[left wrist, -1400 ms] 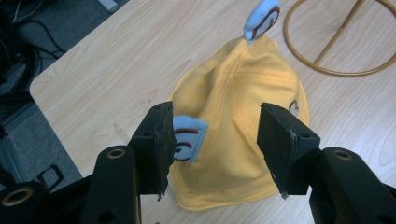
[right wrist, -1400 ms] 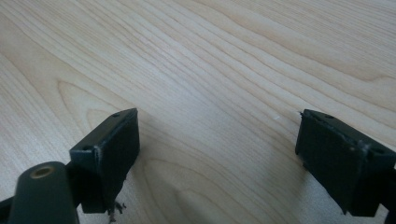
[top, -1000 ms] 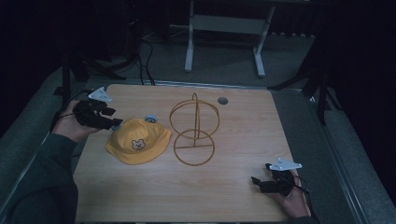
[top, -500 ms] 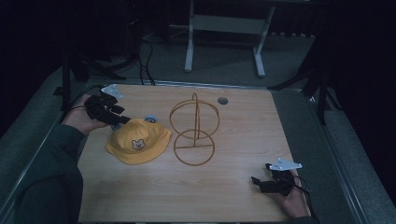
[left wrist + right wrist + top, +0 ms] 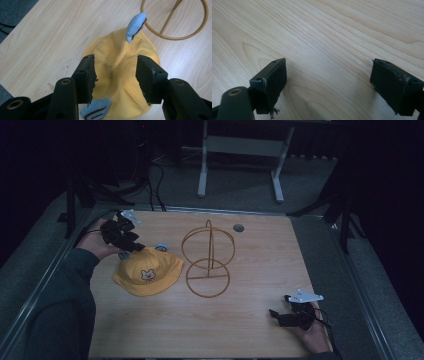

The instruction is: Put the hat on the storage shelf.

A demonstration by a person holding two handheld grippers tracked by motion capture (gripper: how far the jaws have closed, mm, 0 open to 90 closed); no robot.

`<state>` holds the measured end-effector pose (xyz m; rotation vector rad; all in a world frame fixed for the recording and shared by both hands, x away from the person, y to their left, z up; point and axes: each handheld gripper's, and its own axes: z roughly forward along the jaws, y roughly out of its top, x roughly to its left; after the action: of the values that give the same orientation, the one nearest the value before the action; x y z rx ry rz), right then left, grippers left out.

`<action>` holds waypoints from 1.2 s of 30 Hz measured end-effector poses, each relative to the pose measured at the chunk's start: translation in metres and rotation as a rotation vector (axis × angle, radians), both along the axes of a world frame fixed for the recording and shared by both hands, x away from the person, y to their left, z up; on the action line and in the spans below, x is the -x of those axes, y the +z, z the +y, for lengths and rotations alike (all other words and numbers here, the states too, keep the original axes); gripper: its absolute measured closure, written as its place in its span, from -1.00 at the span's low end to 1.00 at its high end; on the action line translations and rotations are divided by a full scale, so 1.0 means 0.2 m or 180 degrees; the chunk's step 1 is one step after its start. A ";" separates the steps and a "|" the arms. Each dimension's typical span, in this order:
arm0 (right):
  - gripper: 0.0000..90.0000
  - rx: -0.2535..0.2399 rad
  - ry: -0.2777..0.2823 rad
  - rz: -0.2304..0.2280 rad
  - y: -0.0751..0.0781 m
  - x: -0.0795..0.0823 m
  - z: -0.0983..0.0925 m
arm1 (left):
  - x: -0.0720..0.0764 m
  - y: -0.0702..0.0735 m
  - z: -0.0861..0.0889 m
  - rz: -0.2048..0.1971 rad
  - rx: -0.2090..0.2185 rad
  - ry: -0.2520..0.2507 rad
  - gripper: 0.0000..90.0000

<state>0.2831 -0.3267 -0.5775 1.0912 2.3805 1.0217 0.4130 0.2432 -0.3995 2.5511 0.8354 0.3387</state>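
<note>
**Lighting and picture quality**

From the high view I see a dim, soft-focus scene with near-black surroundings beyond the table [image 5: 240, 320]. Both gripper views are brighter and evenly lit; the jaws cast soft shadows and blur at the bottom edge.

I can read no words, numbers or brand marks anywhere here. The only sign I find is a small cartoon animal face on the front of the yellow hat [image 5: 147, 276], seen from the high view and too small to make out further. The hat's blue ear [image 5: 135, 26] carries dark stripes, not letters.
</note>
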 end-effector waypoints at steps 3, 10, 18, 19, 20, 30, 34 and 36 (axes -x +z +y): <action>-0.70 -0.0001 -0.0001 0.0002 0.00 0.00 0.00 | -0.02 -0.01 -0.01 0.0055 0.0032 -0.0004 0.11; -0.69 -0.0003 -0.0003 0.0003 0.00 0.00 0.00 | -0.07 -0.03 -0.03 0.0173 -0.0002 0.0013 0.09; -0.69 -0.0003 -0.0002 0.0003 0.00 0.00 0.00 | -0.10 -0.07 -0.05 0.0338 -0.0026 -0.0007 -0.09; -0.69 -0.0003 -0.0002 0.0003 0.00 0.00 0.00 | -0.10 -0.07 -0.05 0.0338 -0.0026 -0.0007 -0.11; -0.69 -0.0005 -0.0001 0.0000 0.00 0.00 0.00 | -0.11 -0.09 -0.07 0.0376 -0.0019 -0.0015 -0.12; -0.69 -0.0001 0.0002 0.0002 0.00 0.00 0.00 | -0.12 -0.17 -0.08 0.0507 -0.0184 -0.0007 -0.12; -0.69 -0.0001 0.0002 0.0002 0.00 0.00 0.00 | -0.12 -0.22 -0.09 0.0597 -0.0273 -0.0018 -0.04; -0.69 -0.0001 0.0002 0.0002 0.00 0.00 0.00 | -0.12 -0.23 -0.09 0.0610 -0.0275 -0.0019 0.03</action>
<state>0.2829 -0.3270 -0.5775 1.0910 2.3815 1.0222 0.4378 0.2258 -0.4448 2.6978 0.8992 0.1318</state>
